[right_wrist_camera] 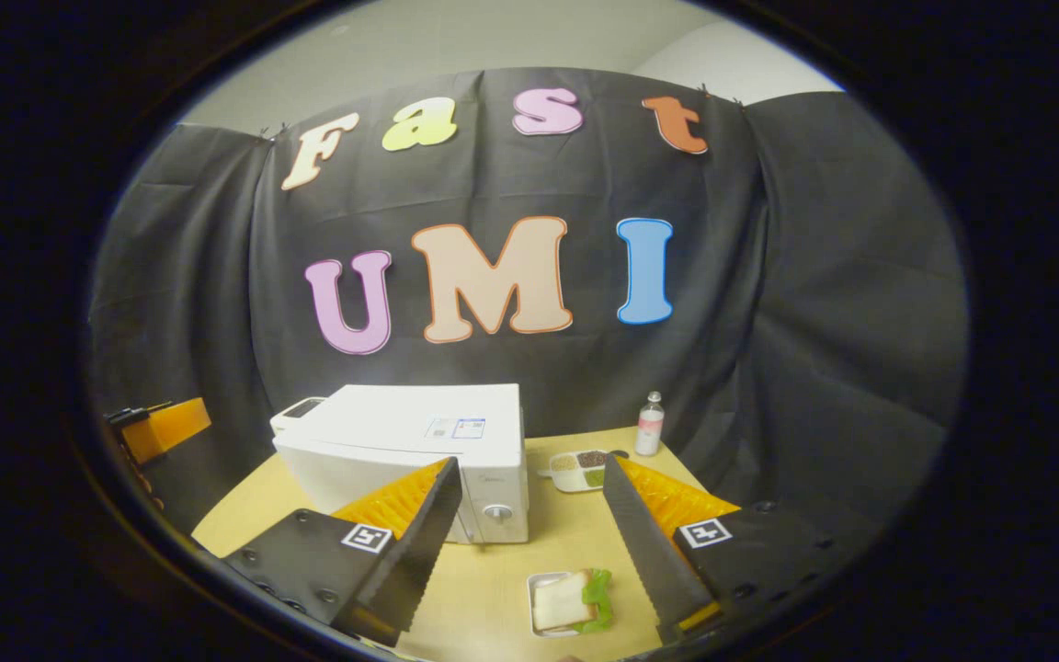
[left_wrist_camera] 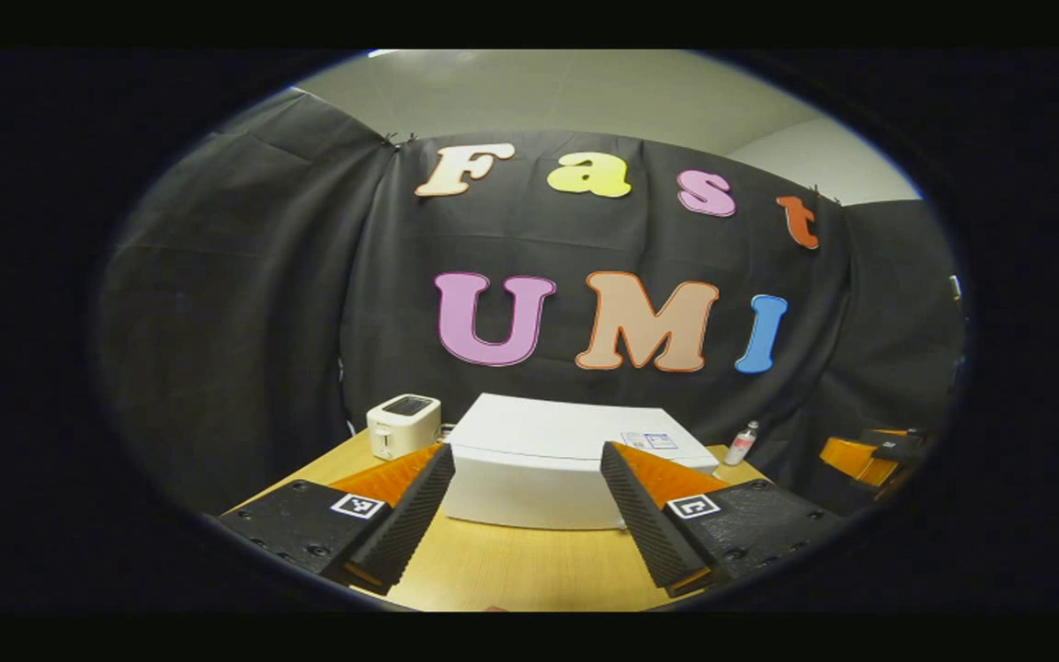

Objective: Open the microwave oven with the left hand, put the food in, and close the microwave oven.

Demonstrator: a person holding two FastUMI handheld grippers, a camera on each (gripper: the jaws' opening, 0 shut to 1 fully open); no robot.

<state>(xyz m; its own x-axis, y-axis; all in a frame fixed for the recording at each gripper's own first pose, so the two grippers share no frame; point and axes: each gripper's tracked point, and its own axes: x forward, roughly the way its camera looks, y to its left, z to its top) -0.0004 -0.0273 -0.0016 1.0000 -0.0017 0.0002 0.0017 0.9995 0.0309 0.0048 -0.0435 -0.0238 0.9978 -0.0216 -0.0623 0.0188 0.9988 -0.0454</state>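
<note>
A white microwave (left_wrist_camera: pixel 539 460) stands on the wooden table with its door shut. My left gripper (left_wrist_camera: pixel 525 450) hovers open in front of it and holds nothing. In the right gripper view the microwave (right_wrist_camera: pixel 401 441) sits left of centre, a control knob (right_wrist_camera: pixel 497 512) on its front. A sandwich with lettuce on a small white tray (right_wrist_camera: pixel 571 602) lies on the table near the front. My right gripper (right_wrist_camera: pixel 529 464) is open and empty above it, the sandwich just inside its right finger.
A white toaster (left_wrist_camera: pixel 404 425) stands left of the microwave. A small bottle (right_wrist_camera: pixel 649 425) and a divided dish of grains (right_wrist_camera: pixel 580 469) sit at the back right. The other gripper (right_wrist_camera: pixel 157 428) shows at the far left edge. Black cloth walls surround the table (right_wrist_camera: pixel 493 570).
</note>
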